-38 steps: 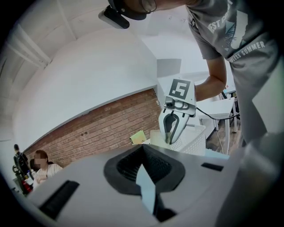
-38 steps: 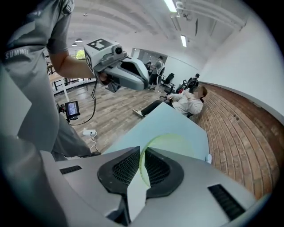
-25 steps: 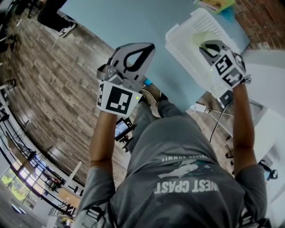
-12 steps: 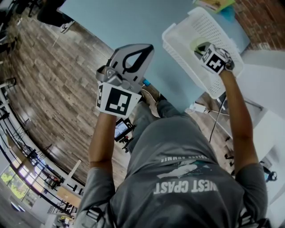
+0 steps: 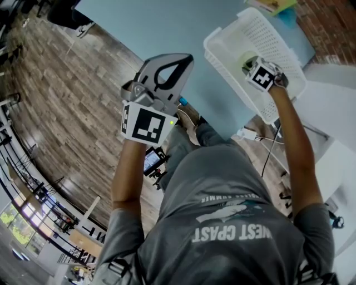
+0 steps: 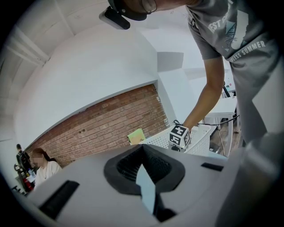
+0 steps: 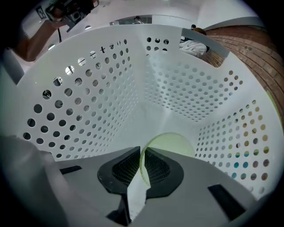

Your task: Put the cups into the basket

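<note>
A white perforated basket [image 5: 231, 75] stands on the light blue table [image 5: 167, 28] at the right. My right gripper [image 5: 251, 65] reaches down inside it, shut on the rim of a pale green cup [image 5: 246, 59]. In the right gripper view the cup [image 7: 171, 144] lies low against the basket floor, its rim pinched between the pads, with the basket walls [image 7: 88, 88] all around. My left gripper [image 5: 187, 57] hovers over the table's near edge, shut and empty. From the left gripper view its jaws [image 6: 143, 148] meet, and the basket [image 6: 202, 135] shows beyond them.
A yellow-green flat item [image 5: 272, 5] lies at the table's far corner by the brick wall. A cable [image 5: 272, 147] hangs past the table edge near the basket. Wood floor lies to the left. A person [image 6: 42, 166] sits far off.
My right gripper has gone down and forward into the basket with the cup. The left gripper has stayed where it was.
</note>
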The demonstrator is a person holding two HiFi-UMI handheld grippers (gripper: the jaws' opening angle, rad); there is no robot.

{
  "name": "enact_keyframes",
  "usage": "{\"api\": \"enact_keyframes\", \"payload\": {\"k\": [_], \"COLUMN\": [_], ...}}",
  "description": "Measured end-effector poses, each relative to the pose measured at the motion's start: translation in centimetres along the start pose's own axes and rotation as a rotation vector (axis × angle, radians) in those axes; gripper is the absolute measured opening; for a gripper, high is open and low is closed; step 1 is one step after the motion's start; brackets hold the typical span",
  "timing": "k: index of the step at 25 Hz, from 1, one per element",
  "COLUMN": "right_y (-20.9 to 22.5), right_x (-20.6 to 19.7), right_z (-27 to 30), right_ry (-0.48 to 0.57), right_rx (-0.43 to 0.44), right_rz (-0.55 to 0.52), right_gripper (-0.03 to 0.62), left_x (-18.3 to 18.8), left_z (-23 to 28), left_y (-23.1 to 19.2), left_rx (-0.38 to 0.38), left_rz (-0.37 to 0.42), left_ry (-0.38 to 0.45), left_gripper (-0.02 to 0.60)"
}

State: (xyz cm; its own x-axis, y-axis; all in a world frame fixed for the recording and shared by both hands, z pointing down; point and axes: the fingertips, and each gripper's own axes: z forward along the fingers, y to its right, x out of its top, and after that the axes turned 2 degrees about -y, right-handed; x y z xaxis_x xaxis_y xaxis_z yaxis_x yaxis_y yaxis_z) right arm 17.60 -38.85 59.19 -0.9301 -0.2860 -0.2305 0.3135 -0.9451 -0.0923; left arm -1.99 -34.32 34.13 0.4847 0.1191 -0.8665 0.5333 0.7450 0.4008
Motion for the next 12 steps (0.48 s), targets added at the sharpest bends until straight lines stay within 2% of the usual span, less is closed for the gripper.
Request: {"api": "enact_keyframes", "payload": {"k": [12], "right_y": [-0.15], "right_x": [-0.53], "right_z": [-0.08], "right_ry": [0.005], "right_rx": [-0.028], "right_rz": [0.003], "right_gripper": [0.044], "left_x": [-0.02], "left_z": [0.17], "left_y": [0.09], "left_rx": [-0.018], "left_rz": [0.002], "left_ry": [0.003], "left_gripper": [-0.003]}}
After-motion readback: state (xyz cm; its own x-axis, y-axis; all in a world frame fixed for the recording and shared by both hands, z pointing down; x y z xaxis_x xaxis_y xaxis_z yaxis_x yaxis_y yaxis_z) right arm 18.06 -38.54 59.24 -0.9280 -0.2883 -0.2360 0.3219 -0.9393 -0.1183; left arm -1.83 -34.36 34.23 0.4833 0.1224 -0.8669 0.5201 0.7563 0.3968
